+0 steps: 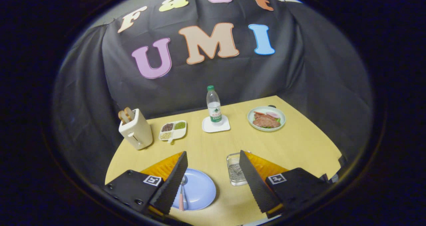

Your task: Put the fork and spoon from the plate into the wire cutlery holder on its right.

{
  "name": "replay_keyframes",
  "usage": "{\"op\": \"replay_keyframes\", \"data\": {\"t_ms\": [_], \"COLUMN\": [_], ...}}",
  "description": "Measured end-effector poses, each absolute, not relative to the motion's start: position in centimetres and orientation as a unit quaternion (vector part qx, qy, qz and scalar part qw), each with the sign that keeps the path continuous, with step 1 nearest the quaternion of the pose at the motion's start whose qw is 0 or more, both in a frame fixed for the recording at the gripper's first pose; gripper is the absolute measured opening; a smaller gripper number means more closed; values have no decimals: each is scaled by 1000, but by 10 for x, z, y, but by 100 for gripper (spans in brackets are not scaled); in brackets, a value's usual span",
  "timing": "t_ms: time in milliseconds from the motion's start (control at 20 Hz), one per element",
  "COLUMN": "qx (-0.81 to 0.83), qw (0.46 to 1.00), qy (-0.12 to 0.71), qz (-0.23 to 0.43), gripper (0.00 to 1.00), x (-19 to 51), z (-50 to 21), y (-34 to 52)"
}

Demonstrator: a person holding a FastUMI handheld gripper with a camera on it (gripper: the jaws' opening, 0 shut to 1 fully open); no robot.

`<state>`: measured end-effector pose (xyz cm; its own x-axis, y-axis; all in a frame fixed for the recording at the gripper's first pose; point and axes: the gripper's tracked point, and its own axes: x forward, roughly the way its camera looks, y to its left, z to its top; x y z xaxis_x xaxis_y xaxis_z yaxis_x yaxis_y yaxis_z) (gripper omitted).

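A light wooden tabletop (299,146) sits in a booth with black cloth walls, seen from a camera riding on a handheld gripper (213,182). The gripper's 2 fingers are spread wide apart, released and holding nothing, and they hang above the near edge of the tabletop.

By the near edge lies a round blue plate (199,189), partly covered by the left finger. On the plate rests a spoon (182,192), its bowl pointing toward the far edge and its pale pink handle pointing toward the near edge, just beside the inner face of the left finger. The fork cannot be made out; it may lie under the left finger.

To the right of the plate, apart from it, stands the wire cutlery holder (234,169), a small rectangular metal basket. The right finger overlaps its right side. Whether anything lies inside it cannot be told.

Along the far edge, from the left corner to the right: a cream toaster (136,131) with 2 slices of bread in it; a white divided tray (173,130) with compartments of dark, green and pale grains; a clear water bottle (214,106) with a green cap standing upright on a white square coaster (216,126); and a pale green dish (266,118) of meat and vegetables.
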<state>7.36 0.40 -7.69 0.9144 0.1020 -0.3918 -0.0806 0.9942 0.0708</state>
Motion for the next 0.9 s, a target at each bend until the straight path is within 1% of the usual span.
{"op": "replay_keyframes", "data": {"t_ms": [100,300,600,900], "qx": [27,23,16,-5], "qw": [981,981,968,957], "qy": [189,191,238,274], "qz": [31,31,77,100], "gripper": [99,99,99,98], "x": [58,29,-1,-2], "z": [-90,-131,-210,-256], "y": [11,37,83,105]}}
